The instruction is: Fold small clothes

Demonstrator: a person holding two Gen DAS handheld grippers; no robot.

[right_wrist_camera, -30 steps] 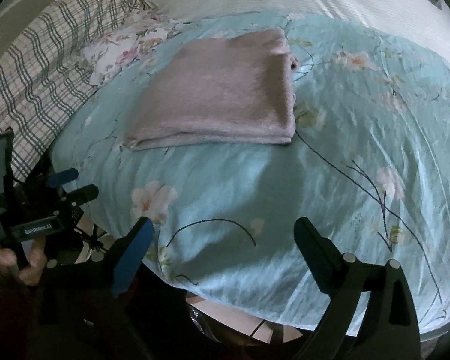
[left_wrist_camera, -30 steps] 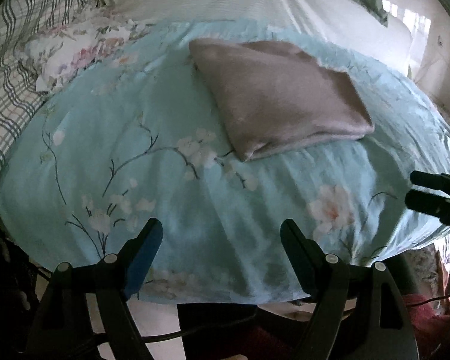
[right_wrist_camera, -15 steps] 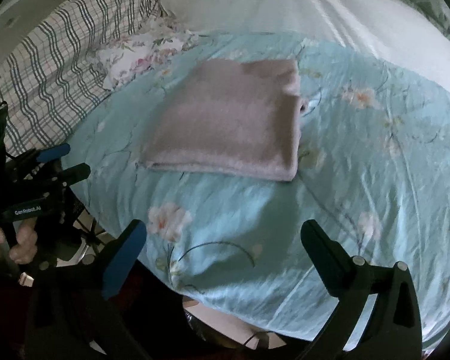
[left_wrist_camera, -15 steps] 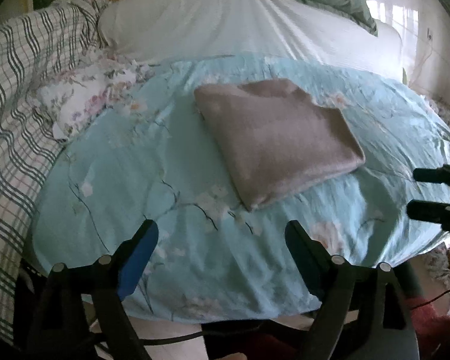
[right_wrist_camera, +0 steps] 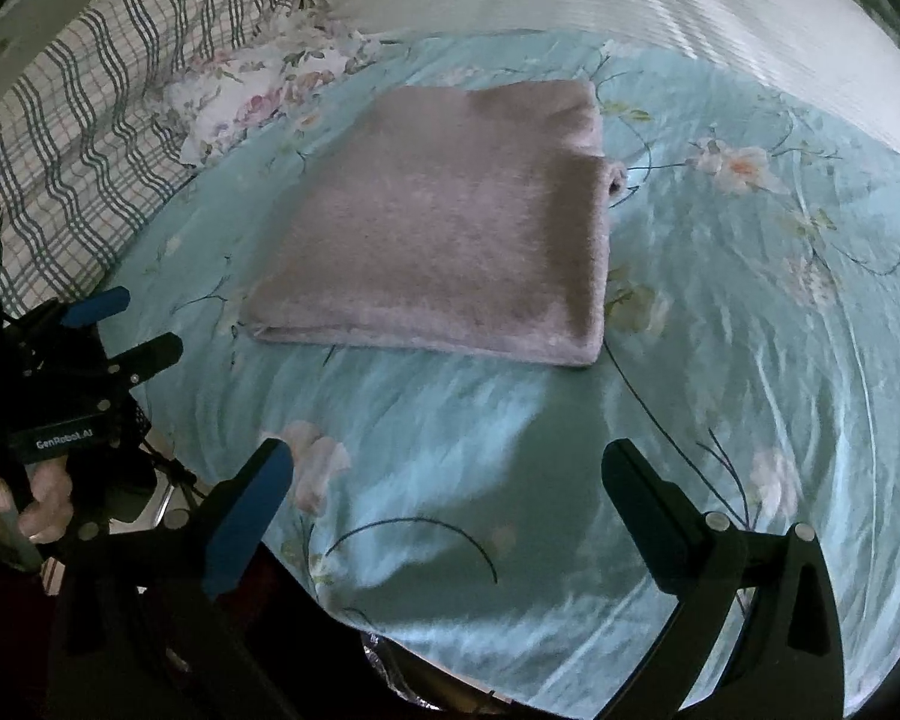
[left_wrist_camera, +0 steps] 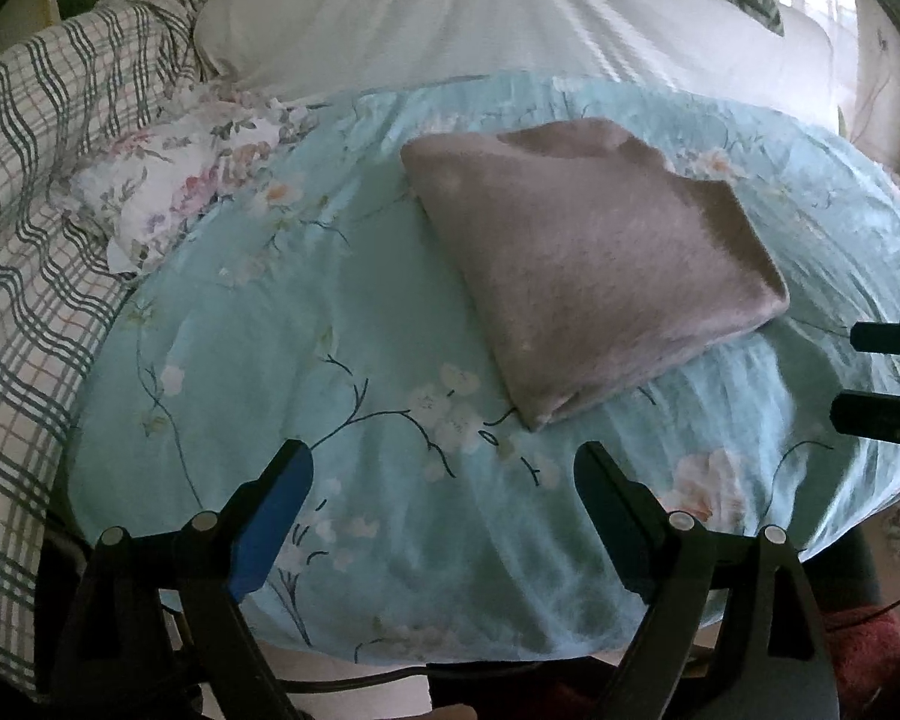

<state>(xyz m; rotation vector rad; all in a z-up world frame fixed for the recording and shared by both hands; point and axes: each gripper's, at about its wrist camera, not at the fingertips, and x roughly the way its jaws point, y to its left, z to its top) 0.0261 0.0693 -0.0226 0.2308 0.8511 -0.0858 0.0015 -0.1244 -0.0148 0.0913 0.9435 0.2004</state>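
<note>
Left gripper [left_wrist_camera: 441,474] gaping, jaws just widened, nothing between them. Right gripper [right_wrist_camera: 447,474] wide too, empty. Both hang over the floral sheet [left_wrist_camera: 342,324]. At one o'clock of the left, the folded mauve garment [left_wrist_camera: 588,276], probably a sweater, lies squared. Fold looks finished; next, fetch another piece.

The folded garment [left_wrist_camera: 588,276] lies on the spread [left_wrist_camera: 330,360], cushion [left_wrist_camera: 168,204] to its left.
</note>
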